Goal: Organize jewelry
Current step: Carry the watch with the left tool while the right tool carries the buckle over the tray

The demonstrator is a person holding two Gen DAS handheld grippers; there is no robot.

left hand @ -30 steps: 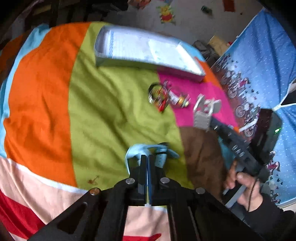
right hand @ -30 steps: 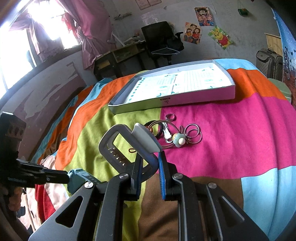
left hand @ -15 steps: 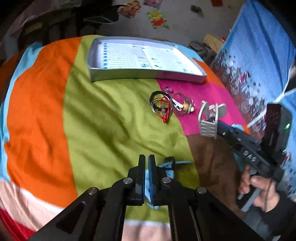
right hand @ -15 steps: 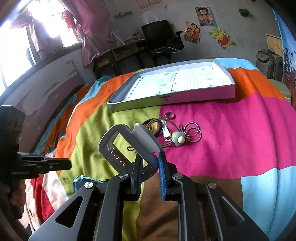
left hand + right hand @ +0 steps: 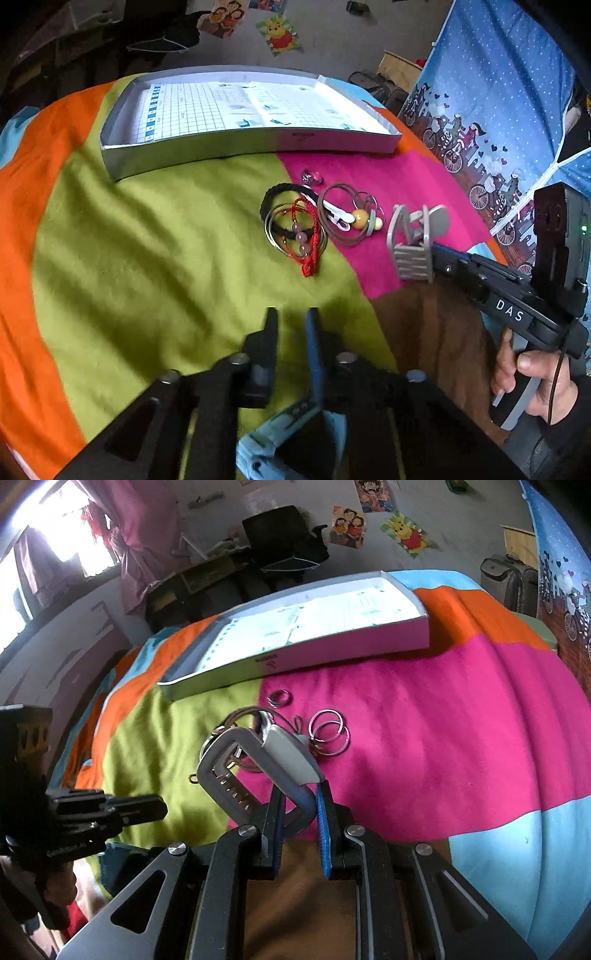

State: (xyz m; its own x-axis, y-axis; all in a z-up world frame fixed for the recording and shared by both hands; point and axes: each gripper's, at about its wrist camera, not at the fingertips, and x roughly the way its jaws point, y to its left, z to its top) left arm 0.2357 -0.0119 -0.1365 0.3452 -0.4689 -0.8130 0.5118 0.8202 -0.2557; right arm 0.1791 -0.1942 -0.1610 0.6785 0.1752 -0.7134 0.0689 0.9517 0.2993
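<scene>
**Left tongs opened, jewelry untouched**

Left tongs [image 5: 291, 325] went from together to slightly apart, nothing between them. Right tongs [image 5: 301, 794] clamped on gray clip [image 5: 255, 764]. Jewelry pile [image 5: 317, 221] lies on bed [image 5: 147, 240], ahead of both tongs, near box [image 5: 240, 140]. Thin, light, slippery rings; pinch black band [image 5: 271, 195] instead.

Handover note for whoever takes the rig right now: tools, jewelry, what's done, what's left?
Left tool: open, low over the bedspread; light-blue clip under it, ungripped.
Right tool: shut on grey claw clip, just short of the jewelry pile.
Pile and small ring lie on the bedspread before the box tray.
Done: nothing in the tray.
Left: presumably move everything in.
</scene>
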